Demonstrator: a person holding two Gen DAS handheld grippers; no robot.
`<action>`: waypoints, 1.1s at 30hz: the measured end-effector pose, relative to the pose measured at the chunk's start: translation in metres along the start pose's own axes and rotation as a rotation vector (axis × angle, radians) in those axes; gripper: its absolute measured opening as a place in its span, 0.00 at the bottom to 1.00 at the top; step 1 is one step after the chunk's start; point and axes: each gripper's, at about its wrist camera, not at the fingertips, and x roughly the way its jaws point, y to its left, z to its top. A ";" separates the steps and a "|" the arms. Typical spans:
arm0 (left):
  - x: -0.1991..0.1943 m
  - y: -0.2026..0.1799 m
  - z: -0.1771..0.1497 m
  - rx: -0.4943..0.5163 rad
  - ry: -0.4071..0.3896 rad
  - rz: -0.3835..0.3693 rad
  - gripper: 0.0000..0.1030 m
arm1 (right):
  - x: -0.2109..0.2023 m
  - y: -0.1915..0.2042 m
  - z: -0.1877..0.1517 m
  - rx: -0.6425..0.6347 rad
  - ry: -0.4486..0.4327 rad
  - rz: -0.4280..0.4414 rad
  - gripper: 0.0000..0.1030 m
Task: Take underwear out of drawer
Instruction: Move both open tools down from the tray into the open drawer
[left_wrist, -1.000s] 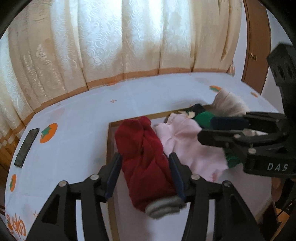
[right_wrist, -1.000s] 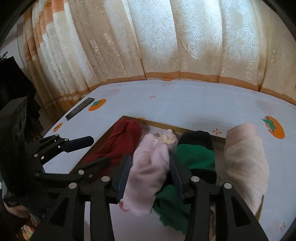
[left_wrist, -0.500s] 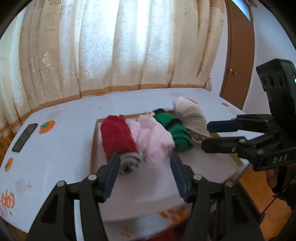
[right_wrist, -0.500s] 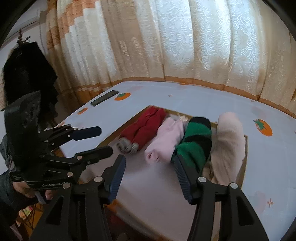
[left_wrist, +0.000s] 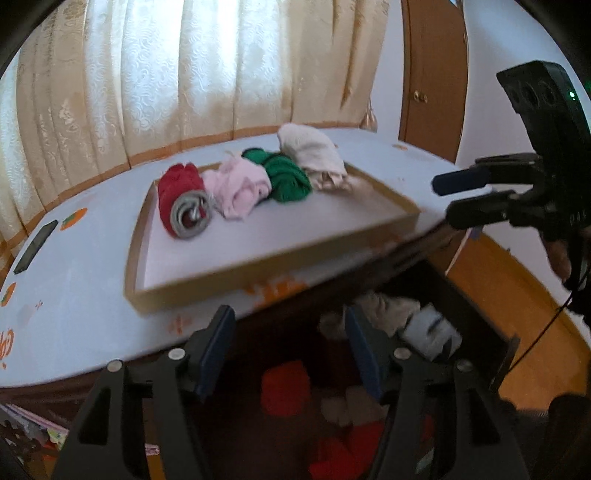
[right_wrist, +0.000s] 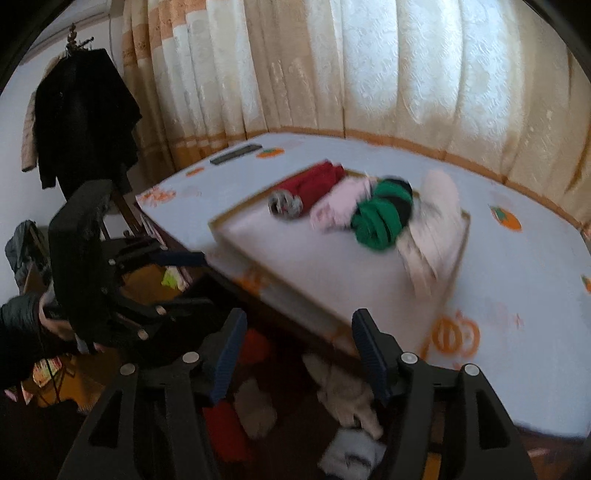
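1. Underwear lies in two places: rolled garments in the open drawer (left_wrist: 424, 332) below the table edge, and four pieces in a shallow wooden tray (left_wrist: 258, 269) on the table (left_wrist: 74, 258).
2. In the drawer, the left wrist view shows a red roll (left_wrist: 284, 387), pale beige pieces (left_wrist: 384, 306) and a white piece (left_wrist: 428, 328); the picture is blurred, so finer detail cannot be told.
3. In the tray, side by side from left to right in the left wrist view, lie a red roll with a grey waistband (left_wrist: 181, 206), a pink piece (left_wrist: 240, 184), a green and black roll (left_wrist: 288, 177) and a cream piece (left_wrist: 314, 151), each touching its neighbour.
4. The left gripper (left_wrist: 288, 343) hangs over the drawer with its jaws spread wide and nothing between them.
5. The right gripper (right_wrist: 297, 350) is also above the drawer, at the table's front edge, jaws apart and empty; beige cloth (right_wrist: 347, 395) lies below it.
6. Each gripper shows in the other's view, off to the side: the right one (left_wrist: 480, 195) and the left one (right_wrist: 155, 280), both with fingers parted.
7. A dark flat phone-like slab (left_wrist: 37, 243) lies on the table near its far left edge, well apart from the tray.
8. Cream curtains (left_wrist: 184, 74) hang behind the table, and a dark coat (right_wrist: 81, 118) hangs on a stand at the left in the right wrist view.
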 end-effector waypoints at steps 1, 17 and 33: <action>-0.001 -0.003 -0.006 0.010 0.008 0.003 0.61 | -0.001 -0.003 -0.007 0.008 0.008 -0.002 0.60; 0.035 -0.030 -0.075 0.064 0.347 -0.149 0.62 | 0.005 -0.010 -0.106 0.058 0.155 0.004 0.61; 0.080 -0.033 -0.092 -0.060 0.616 -0.266 0.65 | 0.031 -0.011 -0.133 0.088 0.180 0.023 0.61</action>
